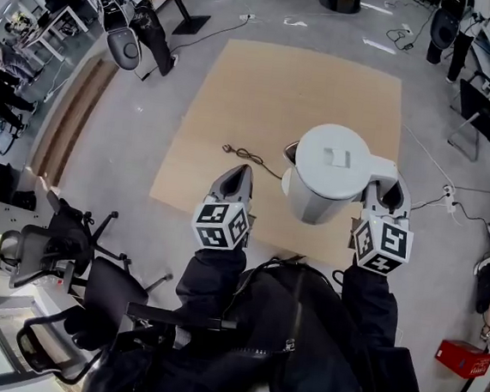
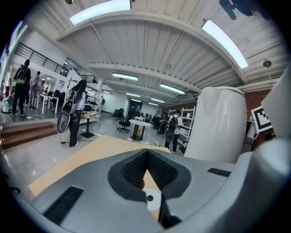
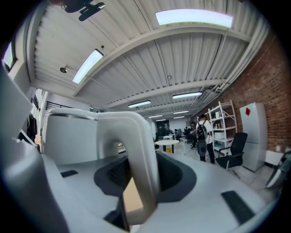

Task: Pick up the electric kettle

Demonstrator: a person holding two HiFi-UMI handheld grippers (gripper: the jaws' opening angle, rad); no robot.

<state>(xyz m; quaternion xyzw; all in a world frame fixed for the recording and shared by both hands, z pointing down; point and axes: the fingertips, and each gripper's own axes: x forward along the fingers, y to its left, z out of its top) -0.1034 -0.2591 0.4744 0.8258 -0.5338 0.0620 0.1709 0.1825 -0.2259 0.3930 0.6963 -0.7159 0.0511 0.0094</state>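
Observation:
The white electric kettle [image 1: 329, 173] hangs in the air above the tan floor mat [image 1: 307, 85], lid up. My right gripper [image 1: 389, 192] is at the kettle's right side, shut on its handle. In the right gripper view the white handle [image 3: 136, 150] stands upright between the jaws of that gripper [image 3: 138, 175], with the kettle body [image 3: 68, 136] to the left. My left gripper [image 1: 236, 181] is left of the kettle, apart from it, shut and empty. In the left gripper view its jaws [image 2: 146, 154] meet at the tip, and the kettle [image 2: 223, 123] rises at the right.
A thin power cord [image 1: 244, 156] lies on the mat left of the kettle. Black office chairs [image 1: 67, 251] stand at the lower left, and a red box [image 1: 464, 358] sits at the lower right. People and tables [image 2: 136, 125] are far off in the hall.

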